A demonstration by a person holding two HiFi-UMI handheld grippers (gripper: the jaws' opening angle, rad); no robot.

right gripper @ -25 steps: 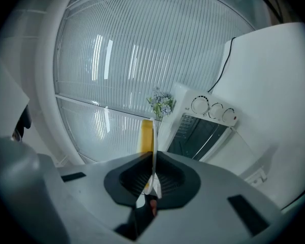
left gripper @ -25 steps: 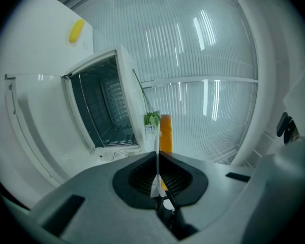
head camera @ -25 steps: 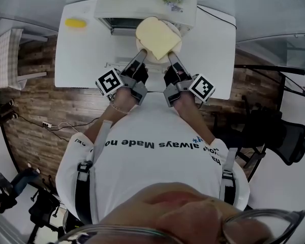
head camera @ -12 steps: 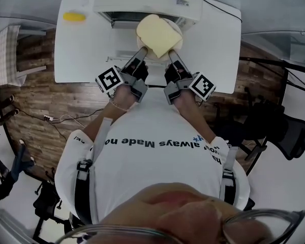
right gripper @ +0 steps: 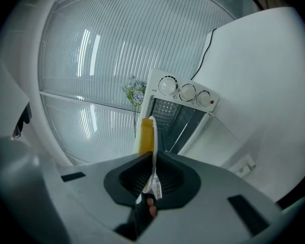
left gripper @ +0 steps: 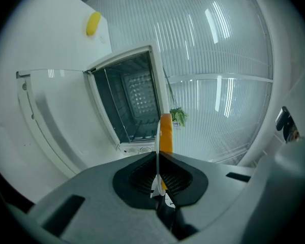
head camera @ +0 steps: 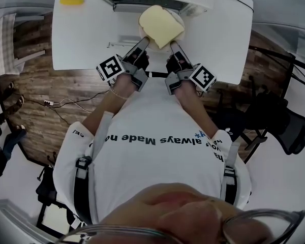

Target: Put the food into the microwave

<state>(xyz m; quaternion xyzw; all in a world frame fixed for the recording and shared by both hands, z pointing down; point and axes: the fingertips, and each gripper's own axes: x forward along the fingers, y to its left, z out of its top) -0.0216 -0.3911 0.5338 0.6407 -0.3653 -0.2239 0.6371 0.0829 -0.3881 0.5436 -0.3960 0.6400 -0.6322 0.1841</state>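
Both pairs of jaws are clamping the near rim of one white plate (left gripper: 158,131): the left gripper (head camera: 143,43) is pinching its left side and the right gripper (head camera: 173,46) its right, each pair closed hard on the rim with no gap showing. In both gripper views the plate is showing edge-on, as only a thin white line, and in the head view it is lying almost wholly hidden under the single slice of yellow bread (head camera: 160,25) it is carrying. The person's two forearms are reaching forward from the chest and converging on the plate, and the two marker cubes are sitting outboard of the wrists, one on each gripper. The plate is being held level in the air above the white table (head camera: 86,34), just in front of the mouth of the one microwave (head camera: 142,3) and not inside it. The appliance's door (left gripper: 51,116) is hanging open and its dark cavity is facing the plate. Its top is being cut off by the upper edge of the head view, and three knobs (right gripper: 187,91) are showing on its panel. A spray of flowers (right gripper: 134,91) is lying on top of it. One small yellow object (head camera: 71,0) is resting on the table's far left corner – too small to identify.
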